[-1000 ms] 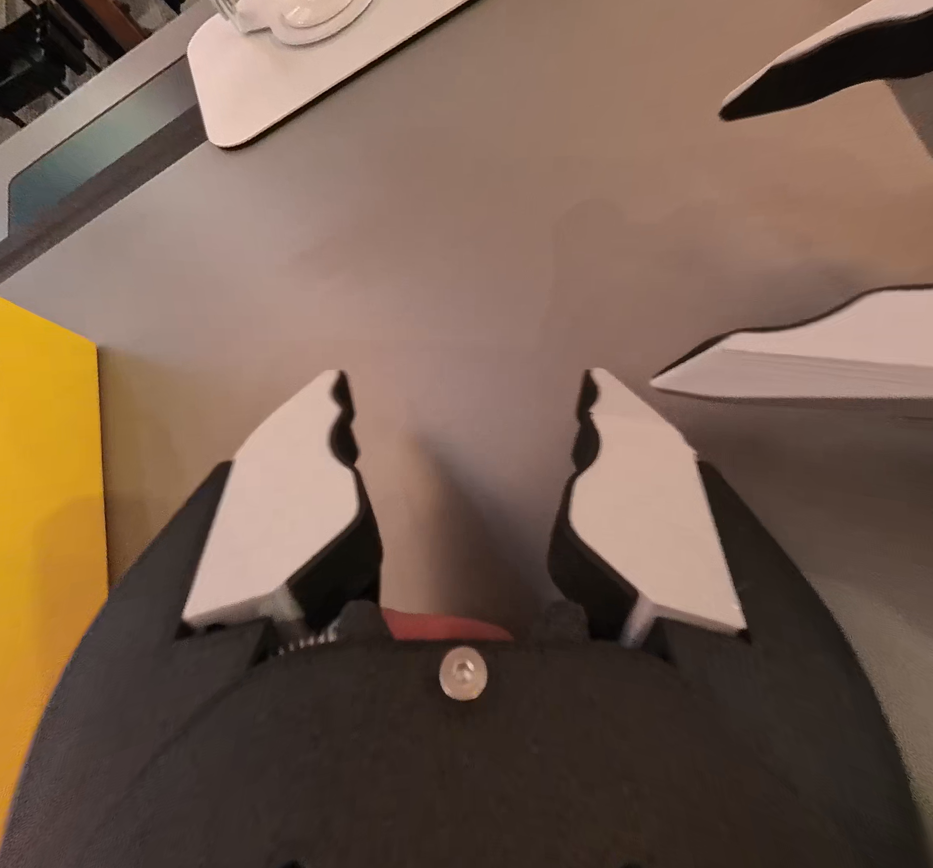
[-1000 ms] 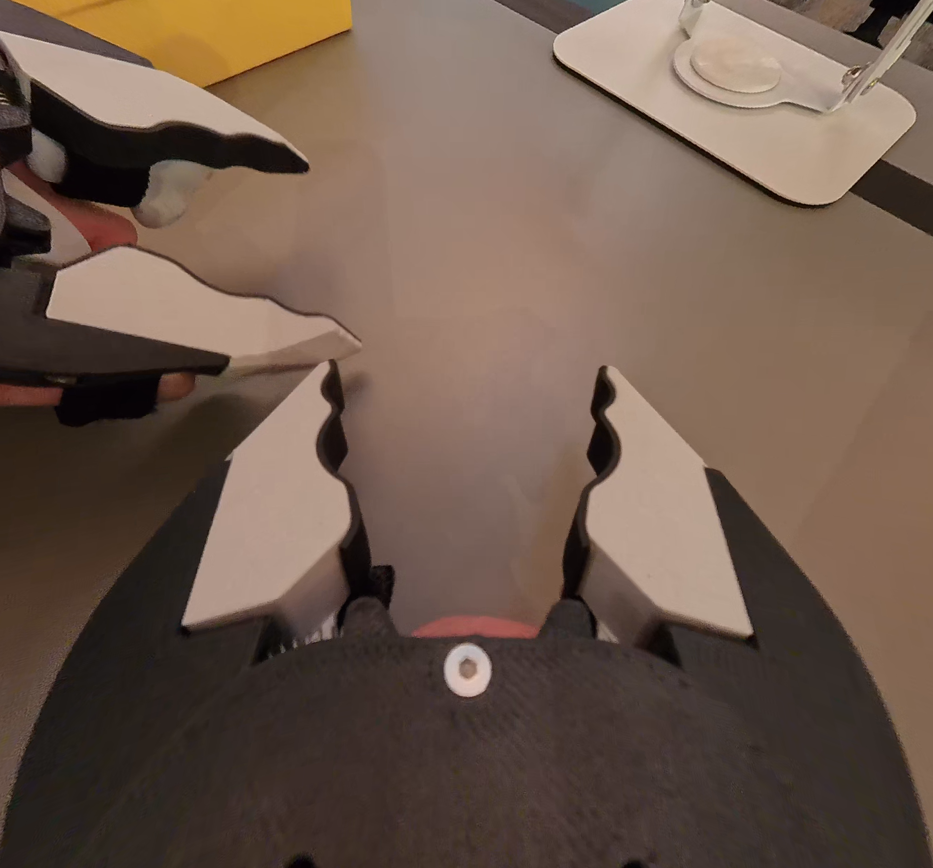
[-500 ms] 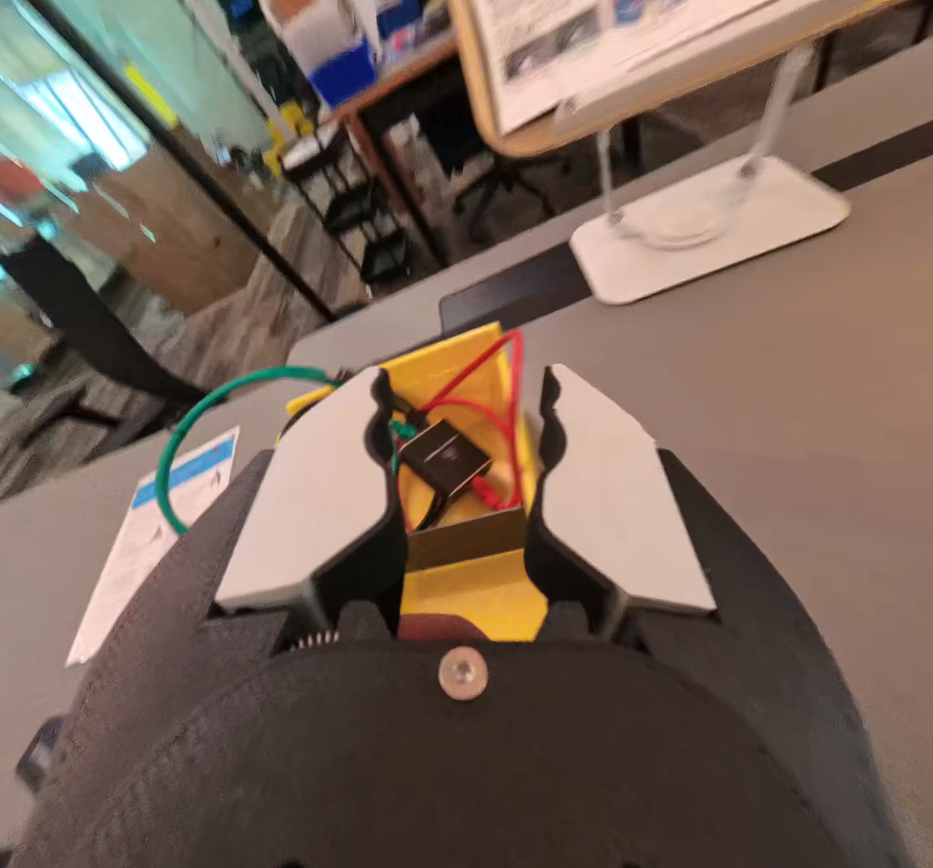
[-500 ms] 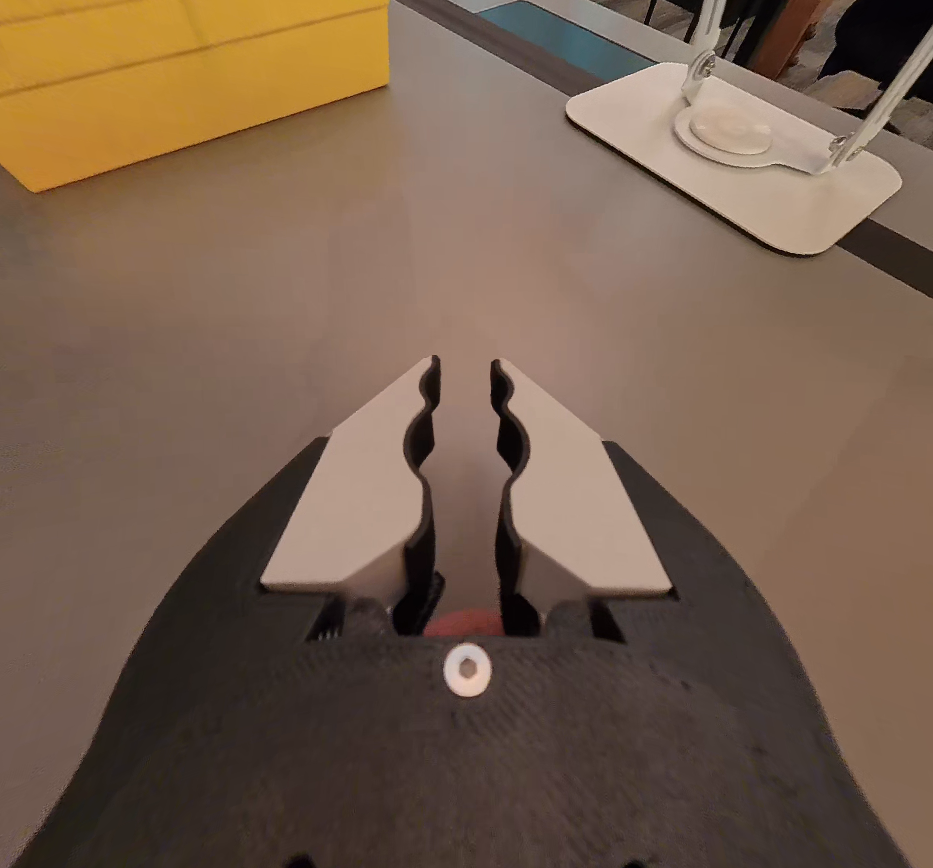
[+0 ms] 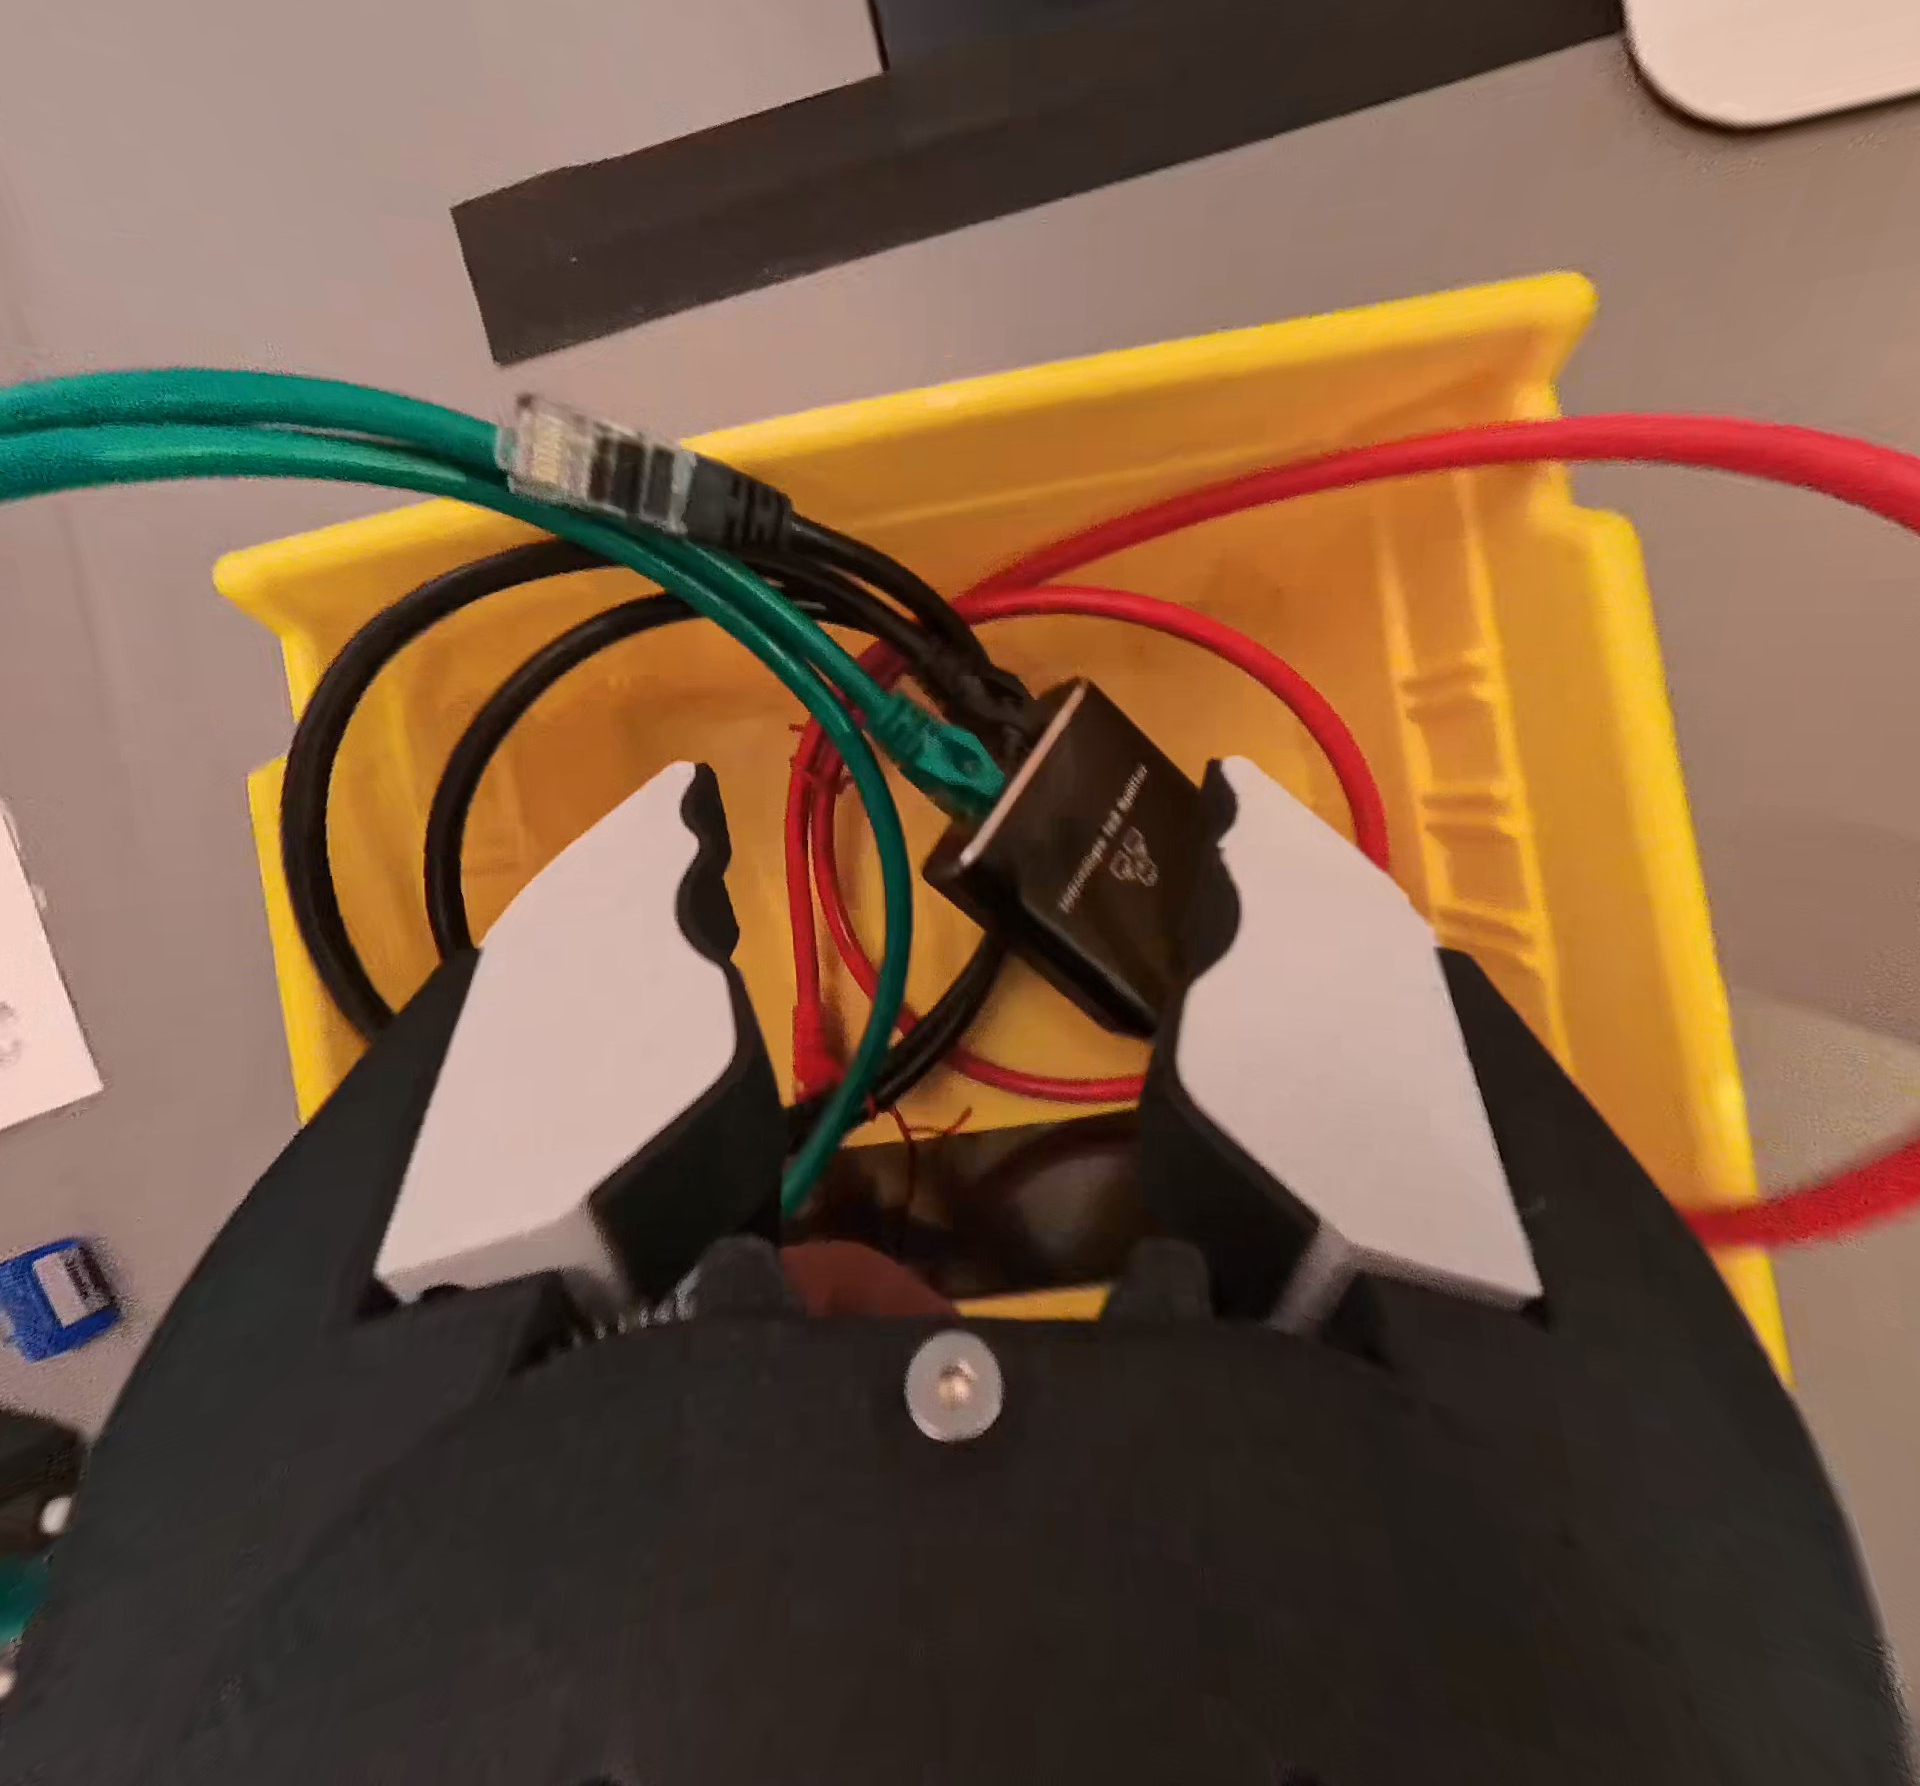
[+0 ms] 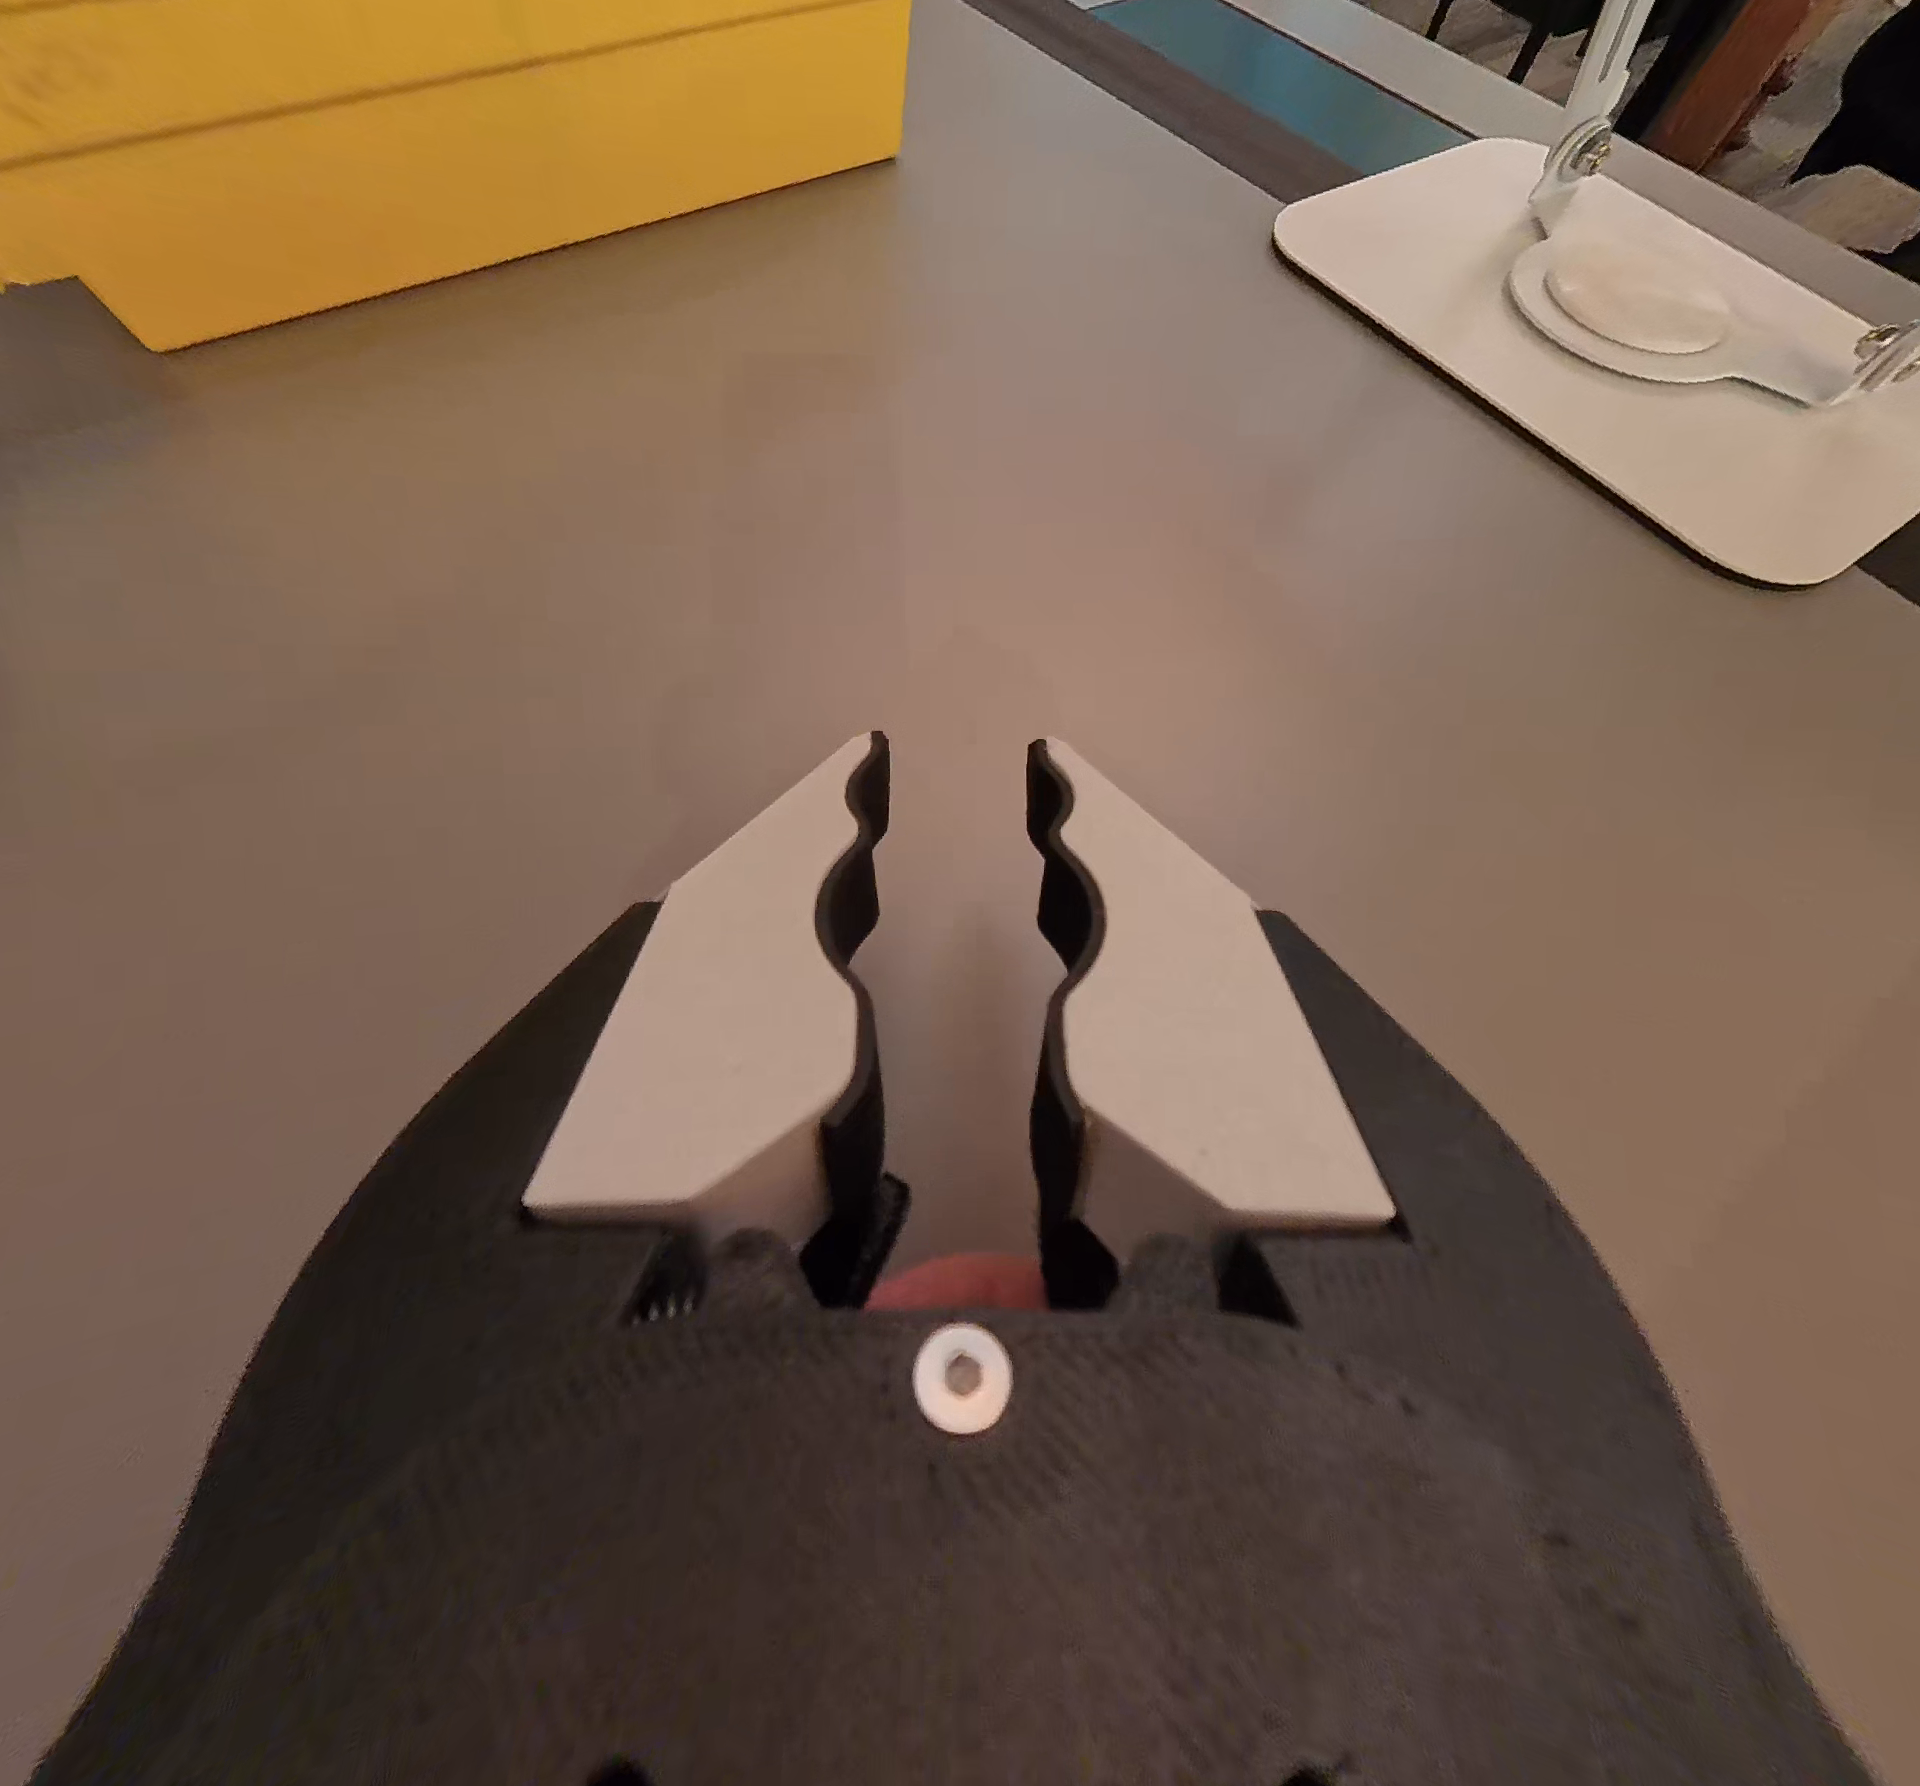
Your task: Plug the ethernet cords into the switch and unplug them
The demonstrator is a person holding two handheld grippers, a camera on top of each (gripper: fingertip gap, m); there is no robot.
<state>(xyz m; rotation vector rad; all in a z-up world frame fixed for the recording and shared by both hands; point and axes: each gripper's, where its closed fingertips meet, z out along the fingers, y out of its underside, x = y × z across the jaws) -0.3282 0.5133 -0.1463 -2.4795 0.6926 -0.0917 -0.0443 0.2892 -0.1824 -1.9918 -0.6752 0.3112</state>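
We find the black switch (image 5: 1081, 853) lying tilted inside the yellow bin (image 5: 1475, 697), toward its right side, with a green ethernet cord (image 5: 894, 905) and a black cord (image 5: 364, 801) reaching its upper-left face (whether each plug is fully seated we cannot tell). A red ethernet cord (image 5: 1340, 760) loops around the switch and runs out over the bin's right wall. A loose clear-tipped plug (image 5: 597, 474) on a black lead rests across the bin's far rim, over the green cord. These loops crowd the space just left of the switch.

Our left gripper (image 5: 956, 780) hangs above the bin with its fingers spread wide; the right fingertip (image 5: 1226, 791) sits just beside the switch's edge, and nothing is gripped.

Our right gripper (image 6: 956, 749) hovers over bare grey table (image 6: 520, 593), fingers nearly together with a narrow gap, holding nothing. The bin's outer wall stands well off to its left, a white stand base (image 6: 1558, 386) to its right.
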